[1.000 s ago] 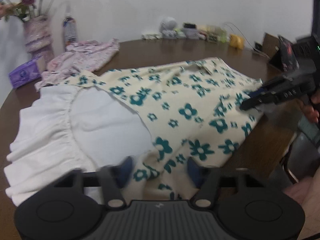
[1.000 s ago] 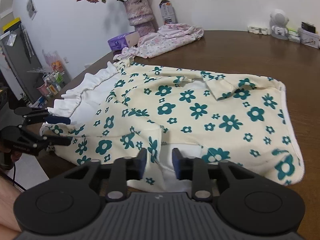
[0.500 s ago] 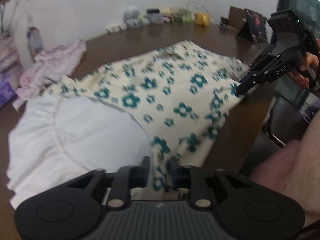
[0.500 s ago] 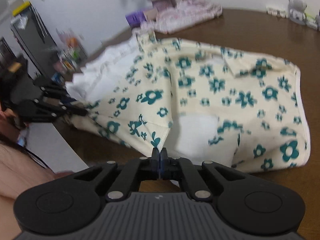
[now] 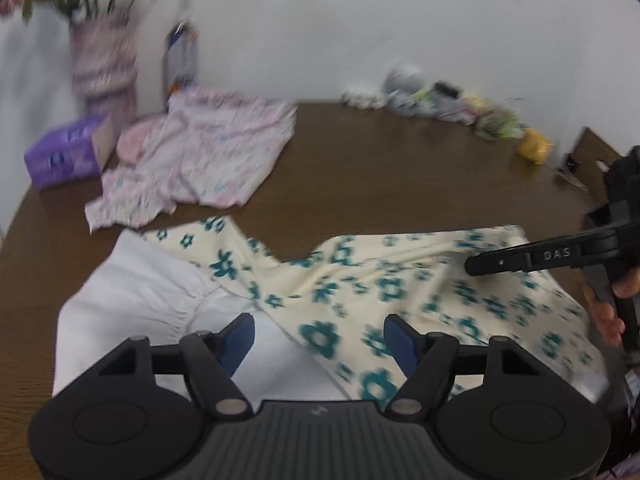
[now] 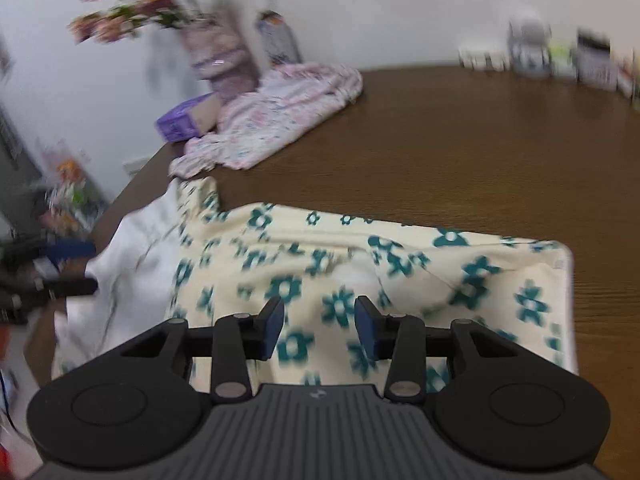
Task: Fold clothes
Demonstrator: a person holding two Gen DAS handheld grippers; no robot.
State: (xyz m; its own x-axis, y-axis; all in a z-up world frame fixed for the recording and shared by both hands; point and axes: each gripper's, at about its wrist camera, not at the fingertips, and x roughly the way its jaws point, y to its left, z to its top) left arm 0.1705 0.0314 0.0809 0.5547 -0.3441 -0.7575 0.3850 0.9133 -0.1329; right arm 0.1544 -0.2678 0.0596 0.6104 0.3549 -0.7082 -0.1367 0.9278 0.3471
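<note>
**Dark wood table against a white wall, floral garment folded at the near edge**

The table (image 5: 380, 168) is a dark brown wood-grain surface with a rounded edge, set against a plain white wall (image 5: 360, 20). Along the far rim stands a row of small items (image 5: 440, 100) (too blurred to name) and a yellow object (image 5: 534, 146). At the left rear are a vase of pink flowers (image 6: 216, 52), a bottle (image 5: 181, 58), a purple tissue pack (image 5: 64, 156) and a crumpled pink garment (image 5: 200, 156). Past the table's left edge, in the right wrist view, a cluttered patch of room is only a blur.

The cream garment with teal flowers (image 6: 360, 276) lies folded on the near part of the table, its white ruffled part (image 5: 152, 292) at the left end.

The left gripper (image 5: 319, 338) has its jaws spread wide, having just been opening; cloth lies below them, not pinched. The right gripper (image 6: 319, 326) also stands parted above the floral cloth, its jaws having just been opening, with nothing clamped. A hand (image 5: 604, 308) holds the right gripper at the edge of the left wrist view.
</note>
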